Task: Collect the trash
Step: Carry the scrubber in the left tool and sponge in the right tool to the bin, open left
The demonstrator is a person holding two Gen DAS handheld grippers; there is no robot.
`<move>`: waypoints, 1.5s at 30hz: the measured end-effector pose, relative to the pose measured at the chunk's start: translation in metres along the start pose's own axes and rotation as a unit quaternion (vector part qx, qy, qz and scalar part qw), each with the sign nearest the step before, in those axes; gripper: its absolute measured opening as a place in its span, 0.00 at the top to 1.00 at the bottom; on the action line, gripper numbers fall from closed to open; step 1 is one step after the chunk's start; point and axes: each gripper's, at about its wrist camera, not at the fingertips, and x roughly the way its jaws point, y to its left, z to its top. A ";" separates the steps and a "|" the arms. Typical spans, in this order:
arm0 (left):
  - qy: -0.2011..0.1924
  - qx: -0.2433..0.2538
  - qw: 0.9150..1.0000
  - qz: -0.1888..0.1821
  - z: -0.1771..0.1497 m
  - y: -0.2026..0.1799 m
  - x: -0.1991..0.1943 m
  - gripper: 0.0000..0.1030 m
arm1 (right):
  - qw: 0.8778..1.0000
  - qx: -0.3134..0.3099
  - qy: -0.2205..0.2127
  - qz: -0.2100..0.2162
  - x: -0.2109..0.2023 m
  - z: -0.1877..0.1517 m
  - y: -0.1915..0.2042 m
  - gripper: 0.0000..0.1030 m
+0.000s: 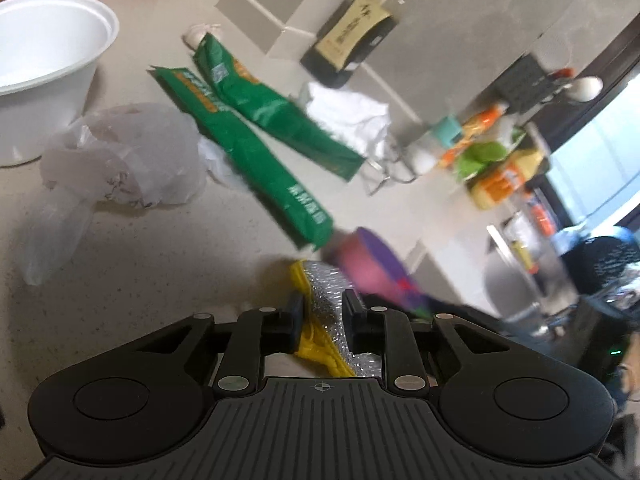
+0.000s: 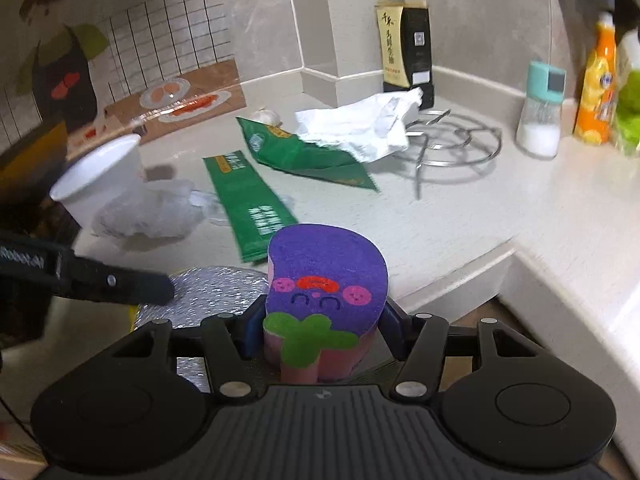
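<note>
My left gripper [image 1: 322, 314] is shut on a silver bubble-wrap bag with a yellow edge [image 1: 320, 300]; that bag shows in the right wrist view [image 2: 216, 292] with the left gripper's finger [image 2: 120, 280] on it. My right gripper [image 2: 320, 328] is shut on a purple and pink cartoon sponge [image 2: 326, 280], seen blurred in the left wrist view [image 1: 372, 264]. On the counter lie two green wrappers [image 1: 256, 140] [image 2: 252, 200], a crumpled clear plastic bag [image 1: 120, 152] [image 2: 148, 212] and crumpled white paper [image 1: 348, 116] [image 2: 360, 124].
A white foam bowl [image 1: 44, 64] [image 2: 100, 176] stands at the left. A soy sauce bottle [image 2: 404, 40], a wire trivet [image 2: 456, 140], a salt shaker [image 2: 540, 112] and an orange bottle [image 2: 596, 84] stand along the back wall. The counter edge [image 2: 460, 276] drops at the right.
</note>
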 end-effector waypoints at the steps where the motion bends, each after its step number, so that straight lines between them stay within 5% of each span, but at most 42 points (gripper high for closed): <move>1: 0.000 -0.002 1.000 -0.010 0.000 0.000 -0.003 0.77 | 1.000 0.004 -0.001 0.002 0.001 -0.001 0.003 0.44; 4: 0.007 -0.025 0.999 -0.041 -0.001 0.003 -0.006 0.77 | 1.000 0.008 -0.003 0.009 0.003 -0.003 0.011 0.44; 14: 0.017 -0.068 0.997 -0.027 -0.005 0.011 0.010 0.82 | 0.999 0.031 -0.010 0.017 0.000 -0.008 0.009 0.45; 27: -0.025 0.058 0.998 -0.017 -0.008 -0.031 -0.027 0.84 | 0.993 0.089 -0.083 -0.006 -0.067 -0.008 -0.001 0.45; 31: 0.040 0.090 0.994 -0.050 -0.020 -0.050 -0.005 0.84 | 0.987 0.118 -0.092 -0.055 -0.097 -0.033 -0.012 0.45; 36: 0.158 0.135 0.977 -0.054 -0.068 -0.074 0.058 0.84 | 0.972 0.173 -0.049 -0.153 -0.122 -0.098 -0.034 0.45; 40: 0.240 0.176 0.955 0.011 -0.124 -0.074 0.135 0.83 | 0.950 0.217 0.004 -0.225 -0.135 -0.159 -0.054 0.45; 45: 0.297 0.131 0.941 0.101 -0.191 -0.032 0.251 0.83 | 0.917 0.298 0.057 -0.258 -0.138 -0.238 -0.078 0.45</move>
